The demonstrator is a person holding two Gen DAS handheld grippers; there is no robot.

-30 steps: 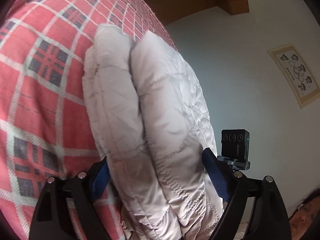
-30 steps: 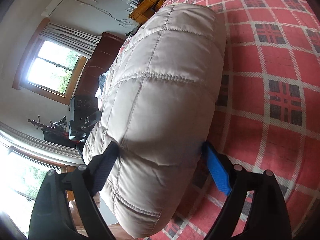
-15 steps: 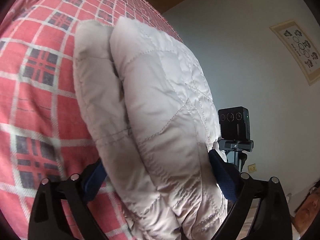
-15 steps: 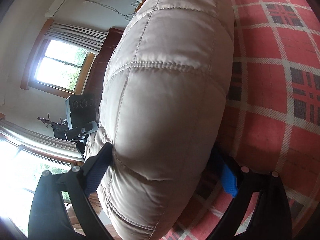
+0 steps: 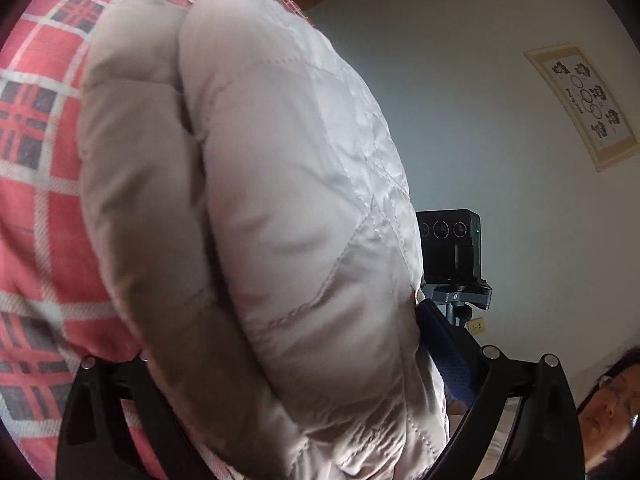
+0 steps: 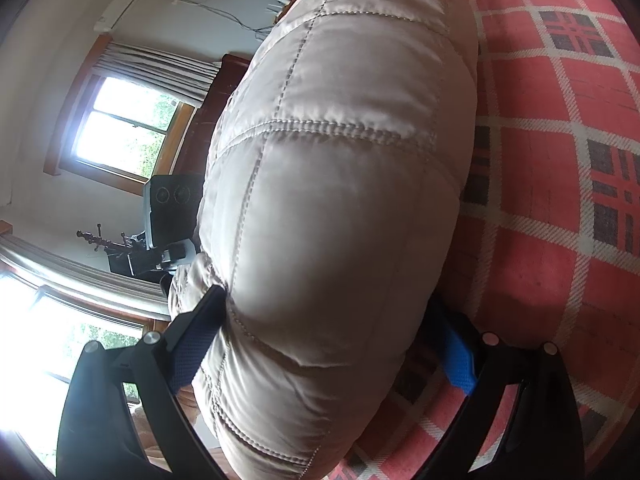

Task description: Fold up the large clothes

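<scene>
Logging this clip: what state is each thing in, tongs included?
Quilted jacket: folded into thick layers, gripped at both ends.
Left tongs: shut on the jacket.
Right tongs: shut on the jacket.
Plaid bedcover: spread flat beneath the jacket.
Curtains: drawn open.

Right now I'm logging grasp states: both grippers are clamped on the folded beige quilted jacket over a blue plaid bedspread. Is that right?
One detail is off: the bedspread is red plaid with white lines and dark squares, not blue, as both wrist views show. The rest holds: the left gripper and right gripper each have the folded beige quilted jacket between their fingers.
</scene>
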